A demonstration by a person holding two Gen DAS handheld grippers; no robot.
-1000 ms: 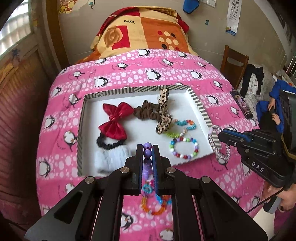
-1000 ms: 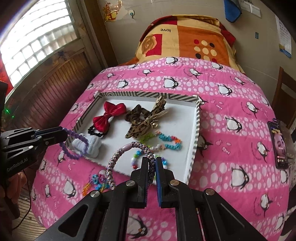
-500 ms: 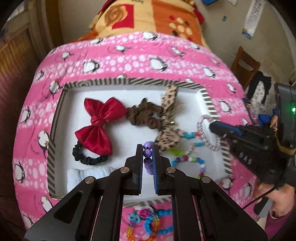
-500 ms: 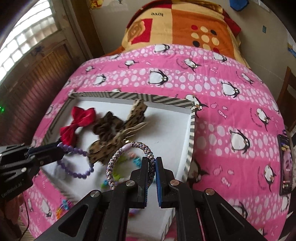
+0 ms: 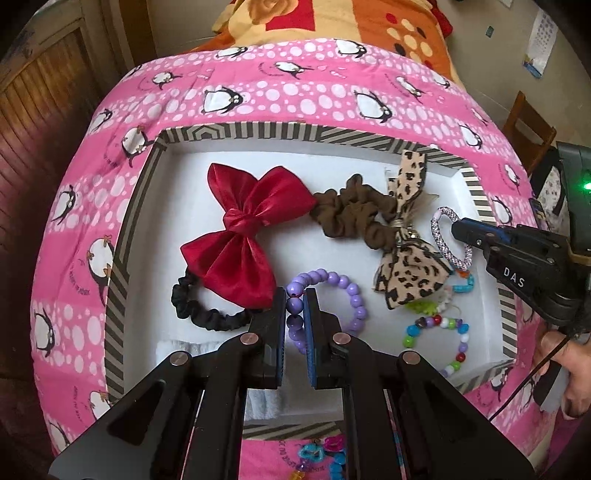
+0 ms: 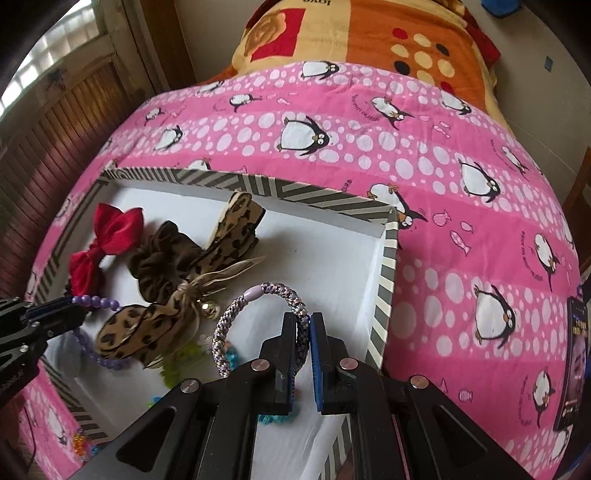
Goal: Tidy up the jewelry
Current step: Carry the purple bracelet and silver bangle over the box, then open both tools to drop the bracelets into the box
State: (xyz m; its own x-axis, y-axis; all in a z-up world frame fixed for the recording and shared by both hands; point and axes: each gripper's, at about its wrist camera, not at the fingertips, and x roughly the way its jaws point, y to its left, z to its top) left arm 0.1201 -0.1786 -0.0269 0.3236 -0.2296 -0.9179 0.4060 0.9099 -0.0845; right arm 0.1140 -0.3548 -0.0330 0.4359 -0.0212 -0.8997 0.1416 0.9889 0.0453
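A white tray with a striped rim (image 5: 125, 229) (image 6: 388, 266) lies on the pink penguin bedspread. My left gripper (image 5: 295, 295) is shut on a purple bead bracelet (image 5: 351, 295) and holds it low over the tray's front middle. My right gripper (image 6: 304, 321) is shut on a braided lilac bracelet (image 6: 255, 295) (image 5: 439, 236) over the tray's right side. In the tray lie a red bow (image 5: 243, 229), a brown scrunchie (image 5: 351, 214), a leopard bow (image 5: 410, 266), a black hair tie (image 5: 207, 314) and a multicoloured bead bracelet (image 5: 436, 328).
More coloured bead bracelets (image 5: 321, 454) lie on the bedspread in front of the tray. A phone (image 6: 576, 369) rests at the bed's right edge, a wooden chair (image 5: 528, 129) stands beyond it, and an orange blanket (image 6: 369, 33) covers the far end.
Both grippers have come forward and down over the tray with their bracelets. The purple bracelet now hangs in the tray's front middle, the braided one over its right side.
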